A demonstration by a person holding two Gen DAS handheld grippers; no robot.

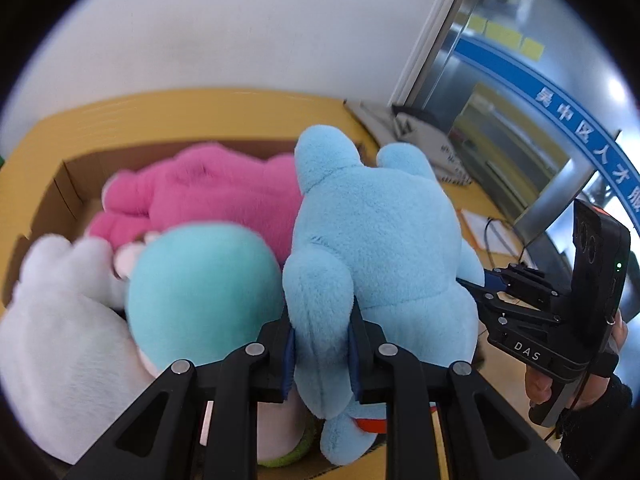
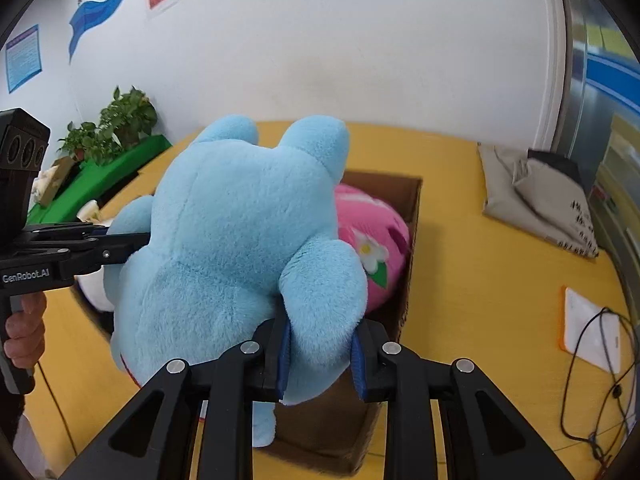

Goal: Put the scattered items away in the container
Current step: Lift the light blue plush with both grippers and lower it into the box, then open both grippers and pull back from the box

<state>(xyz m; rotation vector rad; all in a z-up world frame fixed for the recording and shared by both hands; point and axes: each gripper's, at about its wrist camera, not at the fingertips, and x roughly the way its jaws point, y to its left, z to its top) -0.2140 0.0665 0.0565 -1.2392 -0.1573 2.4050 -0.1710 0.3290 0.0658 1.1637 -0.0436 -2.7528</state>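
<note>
Nearest in the left wrist view, the left claw is closed on a limb of the light blue plush toy, its blue-padded fingers pressing into the fur on either side. In the right wrist view the right claw grips another limb of the same toy, its pads sunk into the plush the same way. Held between the two claws, the blue toy hangs over the cardboard box, which stands on the yellow table.

Below and beside the toy, the box already holds a turquoise plush, a white plush at the left and a pink plush further back; from the right wrist view the pink one shows a white flower patch.

Beyond the box, a white pad with an orange edge and a black cable lie on the table to the right. A grey cloth bag rests further off near the wall. At the far left, potted plants stand on a green surface.
</note>
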